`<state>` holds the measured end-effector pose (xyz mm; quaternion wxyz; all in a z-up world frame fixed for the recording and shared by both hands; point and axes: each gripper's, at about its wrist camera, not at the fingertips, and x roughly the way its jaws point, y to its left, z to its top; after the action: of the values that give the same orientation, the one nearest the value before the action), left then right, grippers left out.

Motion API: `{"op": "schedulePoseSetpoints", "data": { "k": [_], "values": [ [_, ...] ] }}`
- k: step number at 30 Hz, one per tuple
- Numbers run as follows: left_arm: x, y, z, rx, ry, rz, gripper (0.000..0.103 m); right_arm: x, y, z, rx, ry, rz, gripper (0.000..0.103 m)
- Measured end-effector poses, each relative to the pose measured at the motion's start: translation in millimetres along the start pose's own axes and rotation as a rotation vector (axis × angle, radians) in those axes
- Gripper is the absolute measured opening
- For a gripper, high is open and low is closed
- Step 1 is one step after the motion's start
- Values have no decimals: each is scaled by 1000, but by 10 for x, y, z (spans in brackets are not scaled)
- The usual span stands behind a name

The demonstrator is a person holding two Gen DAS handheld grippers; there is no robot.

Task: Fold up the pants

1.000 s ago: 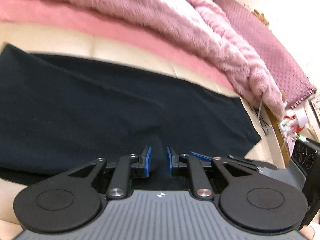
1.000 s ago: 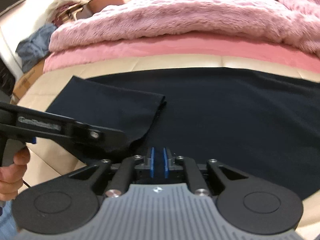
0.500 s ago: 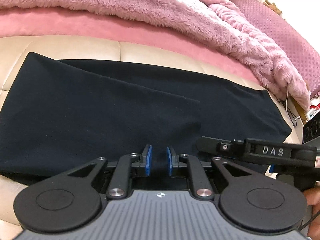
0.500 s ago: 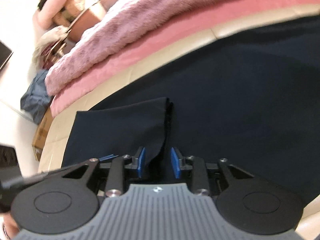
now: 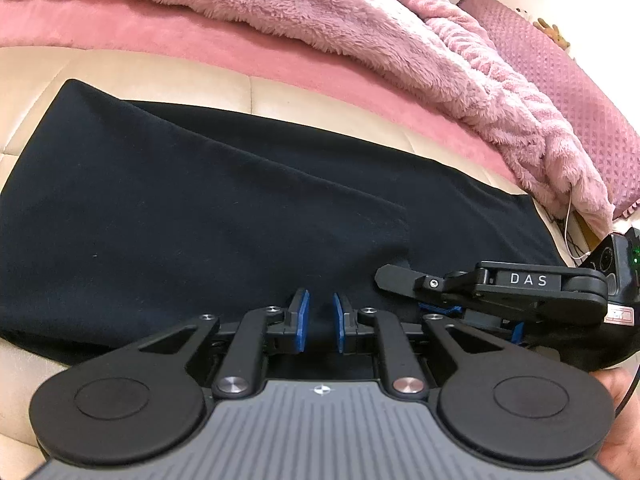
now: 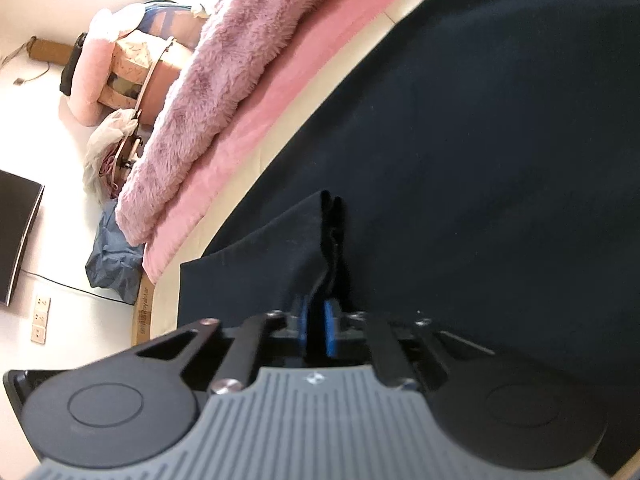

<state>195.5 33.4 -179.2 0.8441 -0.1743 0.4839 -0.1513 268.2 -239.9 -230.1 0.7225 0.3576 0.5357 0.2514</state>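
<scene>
Now both grippers hold the dark navy cloth pants [image 5: 224, 216] on the bed.

Spread flat on the cream quilted bed cover [image 5: 132, 76], the pants fill the middle of the left view. At the bottom middle, the left gripper [image 5: 319, 322] has its jaws a little apart with dark cloth between them. In the right view, the right gripper [image 6: 316, 330] has just closed its jaws on a raised fold of the pants. A fluffy pink blanket [image 5: 360, 20] lies along the top.

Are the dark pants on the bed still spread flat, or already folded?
Partly folded. One layer of the pants lies over another, its edge visible in the left view. The right gripper is shut on that edge.
</scene>
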Motion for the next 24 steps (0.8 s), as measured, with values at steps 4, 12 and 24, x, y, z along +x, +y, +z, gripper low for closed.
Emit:
{"op": "schedulePoseSetpoints", "data": {
  "k": [4,12,24],
  "values": [
    [-52,-28,18,8,-8,12,17,-8,107,9,-27,-3,-10,0],
    [-690,69,129,-56,-194,39,20,-194,768,113,-196,-16,-25,0],
    [-1226,420,172,-156,-320,139,25,-1074,1933,730,-459,-65,-33,0]
  ]
}}
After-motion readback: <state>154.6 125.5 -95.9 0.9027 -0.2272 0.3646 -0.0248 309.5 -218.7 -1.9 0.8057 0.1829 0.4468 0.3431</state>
